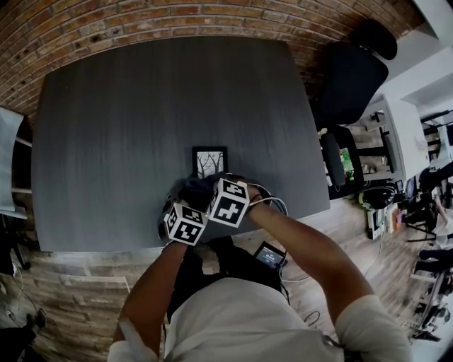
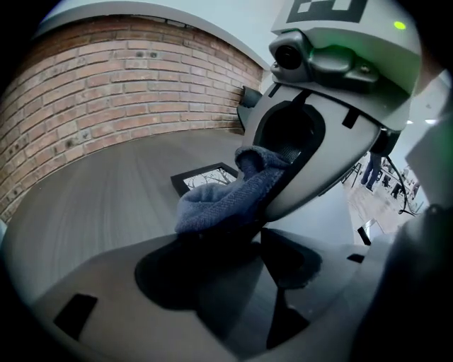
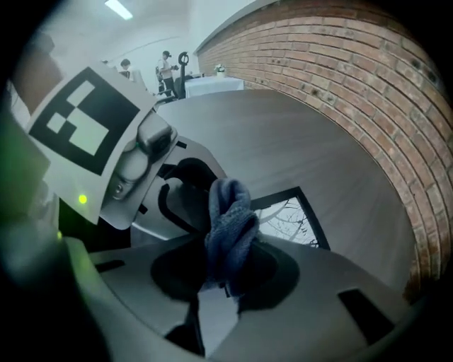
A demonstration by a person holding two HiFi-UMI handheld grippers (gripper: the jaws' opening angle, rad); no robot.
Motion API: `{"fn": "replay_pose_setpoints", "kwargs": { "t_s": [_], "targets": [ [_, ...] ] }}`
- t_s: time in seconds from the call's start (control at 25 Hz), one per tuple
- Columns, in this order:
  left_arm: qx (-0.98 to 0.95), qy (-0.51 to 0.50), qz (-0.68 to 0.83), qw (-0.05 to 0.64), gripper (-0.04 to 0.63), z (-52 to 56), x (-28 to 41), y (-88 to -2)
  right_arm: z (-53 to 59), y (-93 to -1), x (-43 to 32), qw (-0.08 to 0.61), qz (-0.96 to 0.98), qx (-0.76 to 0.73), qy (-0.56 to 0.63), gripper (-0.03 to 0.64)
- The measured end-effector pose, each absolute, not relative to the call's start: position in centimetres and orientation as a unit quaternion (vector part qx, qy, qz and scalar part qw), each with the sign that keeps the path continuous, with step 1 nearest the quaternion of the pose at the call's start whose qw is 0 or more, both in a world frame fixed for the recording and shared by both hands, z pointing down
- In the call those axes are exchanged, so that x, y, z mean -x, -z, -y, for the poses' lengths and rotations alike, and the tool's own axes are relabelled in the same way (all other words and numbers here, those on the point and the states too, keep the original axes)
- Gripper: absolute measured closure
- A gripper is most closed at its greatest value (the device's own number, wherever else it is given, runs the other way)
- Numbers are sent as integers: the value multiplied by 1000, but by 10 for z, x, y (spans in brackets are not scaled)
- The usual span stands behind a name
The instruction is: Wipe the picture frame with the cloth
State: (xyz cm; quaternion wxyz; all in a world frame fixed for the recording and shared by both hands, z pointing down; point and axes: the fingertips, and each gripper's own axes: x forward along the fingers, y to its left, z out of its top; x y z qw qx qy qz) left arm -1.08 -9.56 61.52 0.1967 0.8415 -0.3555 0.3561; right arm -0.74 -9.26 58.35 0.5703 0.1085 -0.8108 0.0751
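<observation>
A small black picture frame (image 1: pixel 209 161) with a tree print lies flat near the front edge of the dark grey table (image 1: pixel 127 120). Both grippers hover close together just in front of it. My right gripper (image 3: pixel 228 258) is shut on a bunched blue cloth (image 3: pixel 230 223), which sticks up from its jaws. In the left gripper view the cloth (image 2: pixel 223 198) hangs out of the right gripper's white body and ends just over my left gripper (image 2: pixel 262 244). The left jaws stand apart, with table showing between them. The frame (image 2: pixel 204 177) lies just beyond the cloth.
A brick wall (image 1: pixel 163 18) runs behind the table. A black office chair (image 1: pixel 350 81) stands at the table's right corner, with shelves and clutter further right. A small device with cables (image 1: pixel 270 254) sits below the table's front edge, near my body.
</observation>
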Motion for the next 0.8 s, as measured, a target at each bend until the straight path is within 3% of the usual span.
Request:
{"fn": "replay_pose_setpoints", "kwargs": {
  "t_s": [0.4,0.8],
  "targets": [
    [-844,-359,348,196,313,93,10,-611,86,-559,6,481,845,-141,-187,517],
    [-875,-374,288,105,313,91,-5,-594,112,-533,-28,424,854,-219,-206,515]
  ]
}}
